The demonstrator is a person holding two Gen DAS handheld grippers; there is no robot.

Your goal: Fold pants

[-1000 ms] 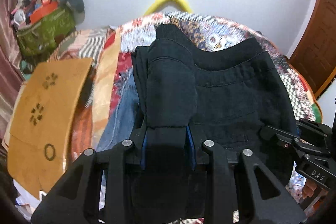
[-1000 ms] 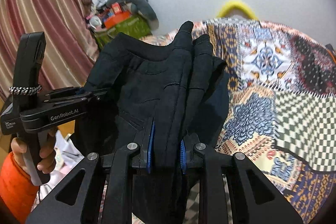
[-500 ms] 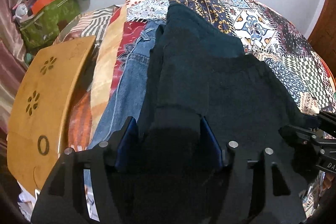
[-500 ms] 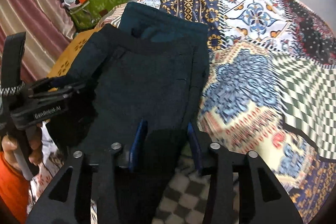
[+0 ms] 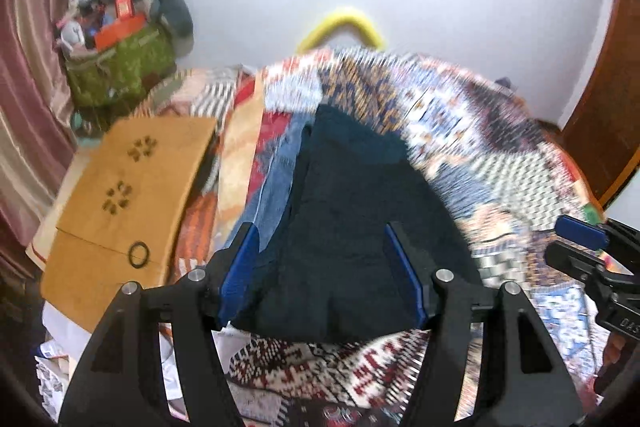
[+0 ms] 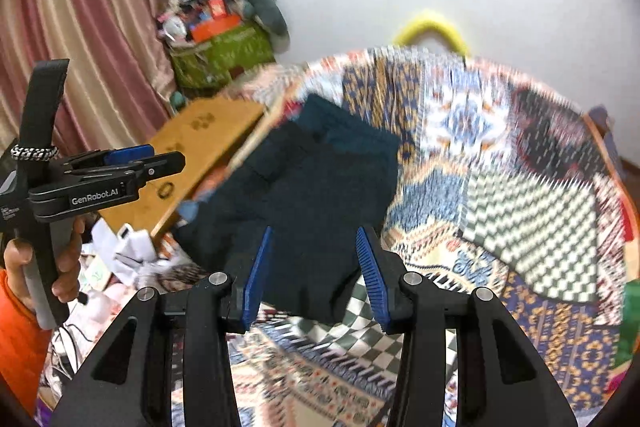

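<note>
The dark navy pants [image 5: 352, 227] lie folded in a flat stack on the patterned bedspread [image 5: 500, 163]; they also show in the right wrist view [image 6: 316, 195]. My left gripper [image 5: 320, 271] is open and empty, its blue pads [image 5: 240, 267] spread over the near edge of the pants. My right gripper [image 6: 316, 275] is open and empty just above the near edge of the pants. The left gripper also shows from the side in the right wrist view [image 6: 160, 163]. Both views are blurred by motion.
Blue jeans [image 5: 276, 179] lie under the left side of the pants. A wooden lap table [image 5: 132, 187] stands at the bed's left. A green bag of clutter [image 5: 120, 67] sits by the curtain. A yellow curved object [image 5: 340, 27] is behind the bed.
Both grippers let go of the pants and opened wide. They have pulled back and up from the folded stack, which now lies flat on the bed.
</note>
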